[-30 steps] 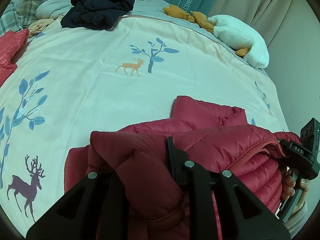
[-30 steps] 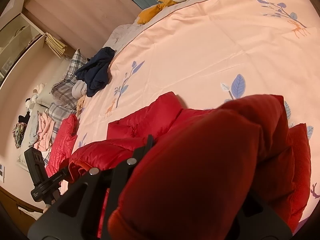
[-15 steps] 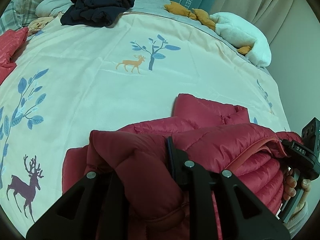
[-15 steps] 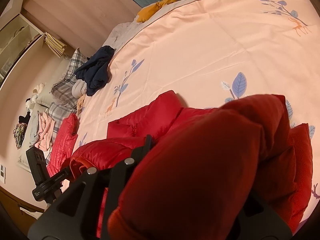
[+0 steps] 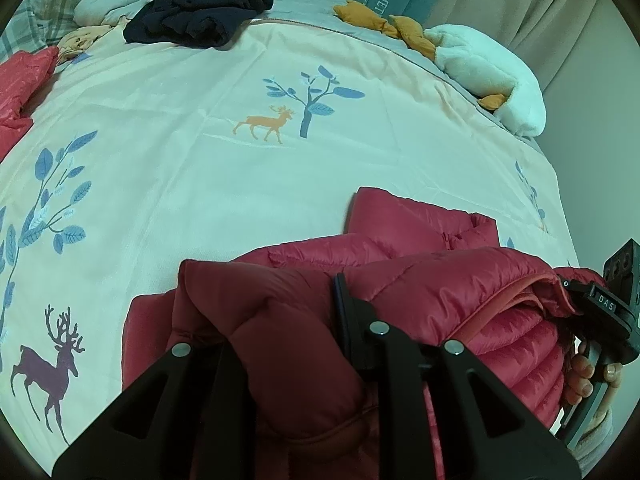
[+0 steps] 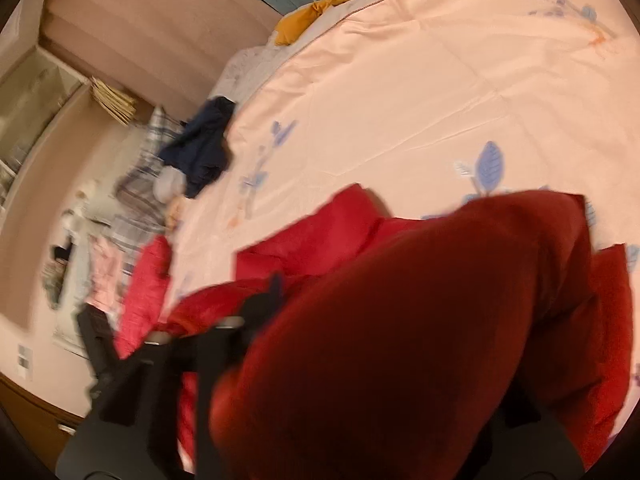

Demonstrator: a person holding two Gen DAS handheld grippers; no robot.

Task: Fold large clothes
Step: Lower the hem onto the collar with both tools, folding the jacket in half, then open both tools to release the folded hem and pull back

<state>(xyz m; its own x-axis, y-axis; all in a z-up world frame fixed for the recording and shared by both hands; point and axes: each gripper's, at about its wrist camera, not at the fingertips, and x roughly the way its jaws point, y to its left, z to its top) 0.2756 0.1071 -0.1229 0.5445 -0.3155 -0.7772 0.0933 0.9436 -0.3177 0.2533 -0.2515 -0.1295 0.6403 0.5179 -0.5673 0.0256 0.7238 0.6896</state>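
Note:
A red puffer jacket (image 5: 420,280) lies bunched on the near part of the pale deer-print duvet (image 5: 200,160). My left gripper (image 5: 272,304) is shut on a thick fold of it, and the fabric bulges up between the fingers. In the right wrist view my right gripper (image 6: 400,320) is opening. A big dark-red fold of the jacket (image 6: 420,360) still fills the space between its jaws and hides the right finger. The right gripper's body (image 5: 608,308), held by a hand, shows at the jacket's right end.
A navy garment pile (image 5: 200,4) and plaid pillows lie at the far left of the bed. A white plush (image 5: 492,76) with orange parts sits at the far right corner. Another red garment (image 5: 20,88) lies at the left edge. A wall runs along the right.
The right gripper's left finger has swung outward from the jacket fold, and its view has blurred with a slight roll. The left gripper and its grip look the same.

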